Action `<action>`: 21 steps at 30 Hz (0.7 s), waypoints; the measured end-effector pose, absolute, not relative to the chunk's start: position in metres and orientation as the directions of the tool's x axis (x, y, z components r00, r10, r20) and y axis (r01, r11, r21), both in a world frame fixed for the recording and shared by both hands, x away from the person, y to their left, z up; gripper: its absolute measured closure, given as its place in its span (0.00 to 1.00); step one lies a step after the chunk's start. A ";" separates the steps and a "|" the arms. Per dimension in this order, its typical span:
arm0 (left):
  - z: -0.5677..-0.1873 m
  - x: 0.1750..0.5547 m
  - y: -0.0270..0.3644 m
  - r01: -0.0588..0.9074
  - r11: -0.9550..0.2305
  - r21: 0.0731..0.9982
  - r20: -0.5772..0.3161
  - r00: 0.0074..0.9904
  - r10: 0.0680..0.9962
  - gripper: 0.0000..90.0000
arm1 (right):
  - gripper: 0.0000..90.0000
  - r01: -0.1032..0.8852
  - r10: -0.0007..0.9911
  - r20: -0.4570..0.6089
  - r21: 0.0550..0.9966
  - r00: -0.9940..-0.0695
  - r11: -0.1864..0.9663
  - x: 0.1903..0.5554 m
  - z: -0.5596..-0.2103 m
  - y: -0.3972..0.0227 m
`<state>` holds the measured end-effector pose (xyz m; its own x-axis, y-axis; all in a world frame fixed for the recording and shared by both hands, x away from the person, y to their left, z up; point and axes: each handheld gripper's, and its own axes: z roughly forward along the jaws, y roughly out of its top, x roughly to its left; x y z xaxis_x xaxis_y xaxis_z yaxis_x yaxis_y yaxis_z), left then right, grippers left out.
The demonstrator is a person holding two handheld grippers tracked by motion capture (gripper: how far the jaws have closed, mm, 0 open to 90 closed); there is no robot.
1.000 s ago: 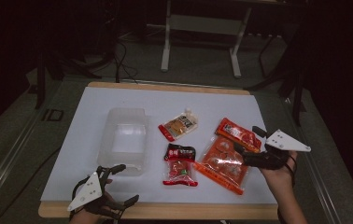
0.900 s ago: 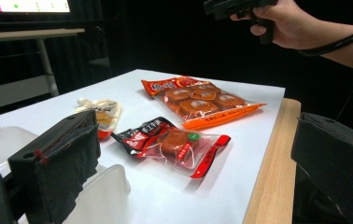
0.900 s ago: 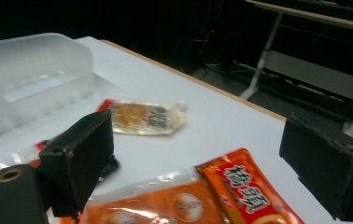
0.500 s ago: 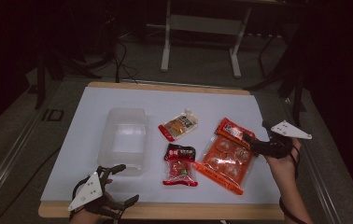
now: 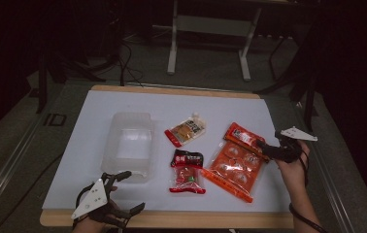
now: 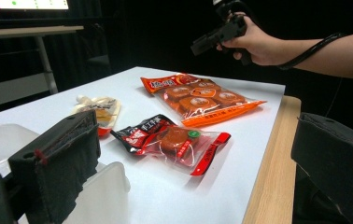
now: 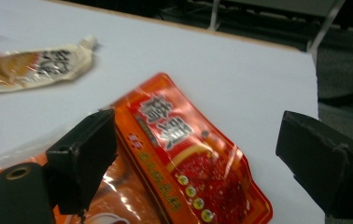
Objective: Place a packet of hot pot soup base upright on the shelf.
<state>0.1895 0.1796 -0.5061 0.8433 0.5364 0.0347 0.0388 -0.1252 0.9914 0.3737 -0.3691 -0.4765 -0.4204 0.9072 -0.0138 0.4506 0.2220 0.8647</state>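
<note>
In my right gripper view the red packet [image 7: 188,163] runs off the bottom edge, and the left jaw covers its lower left. The pale packet [image 7: 34,65] is cut at the left edge. Print on every packet is too small to read.

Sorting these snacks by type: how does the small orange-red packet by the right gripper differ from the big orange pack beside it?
The small orange-red packet is opaque and printed all over; the big orange pack is largely clear, showing round pieces in rows. The packet is much smaller. The packet's near end overlaps the pack's far corner. Both are flat, sealed and orange-edged.
</note>
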 end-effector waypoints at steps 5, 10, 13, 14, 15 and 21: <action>-0.506 0.189 0.179 0.041 -0.126 0.991 0.033 0.844 0.535 0.02 | 0.14 0.496 0.917 0.004 0.842 -0.399 0.212 0.382 -0.488 -0.375; -0.506 0.189 0.178 0.040 -0.127 0.991 0.035 0.843 0.537 0.02 | 0.14 0.536 0.923 0.029 0.821 -0.385 0.198 0.389 -0.500 -0.379; -0.507 0.189 0.178 0.041 -0.133 0.990 0.037 0.845 0.533 0.02 | 0.14 0.553 0.925 0.028 0.808 -0.378 0.201 0.391 -0.509 -0.378; -0.507 0.189 0.177 0.041 -0.132 0.990 0.036 0.846 0.532 0.02 | 0.14 0.560 0.926 0.028 0.803 -0.377 0.204 0.392 -0.512 -0.378; -0.507 0.189 0.177 0.041 -0.134 0.990 0.036 0.846 0.531 0.02 | 0.14 0.567 0.927 0.026 0.798 -0.373 0.205 0.393 -0.515 -0.377; -0.507 0.189 0.177 0.041 -0.136 0.990 0.037 0.848 0.529 0.02 | 0.13 0.596 0.937 0.032 0.779 -0.349 0.195 0.400 -0.527 -0.378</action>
